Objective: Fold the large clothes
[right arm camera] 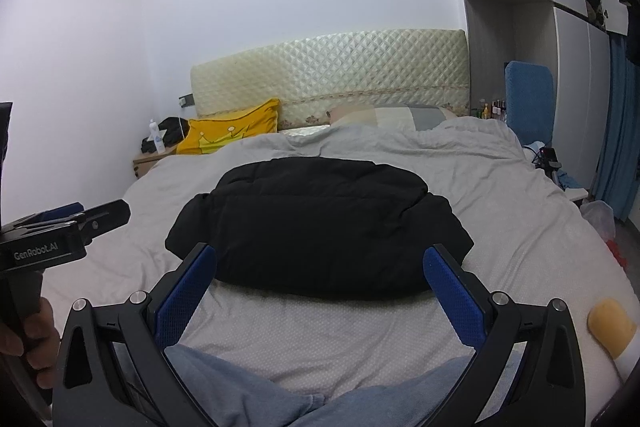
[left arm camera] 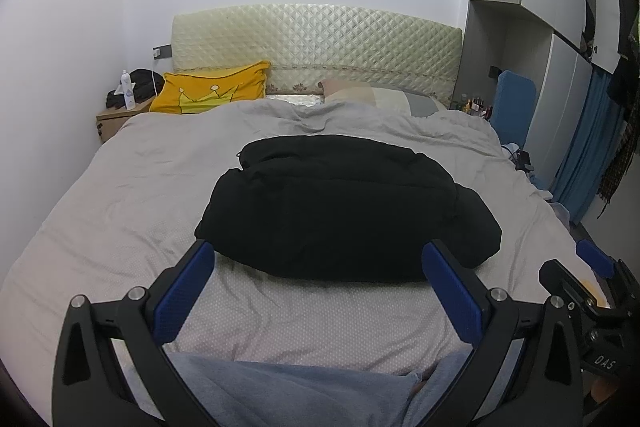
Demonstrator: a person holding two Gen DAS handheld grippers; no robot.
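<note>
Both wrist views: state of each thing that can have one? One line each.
Black jacket: folded into a compact bundle, lying on the bed, not gripped.
Left gripper: jaws open, empty, short of the jacket.
Right gripper: jaws open, empty, short of the jacket.
Duvet: spread over the bed, wrinkled.
Yellow pillow: propped against the headboard.

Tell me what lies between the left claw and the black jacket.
Nothing but bare grey sheet, in the left wrist view: the open left claw hangs just short of the folded jacket.
</note>
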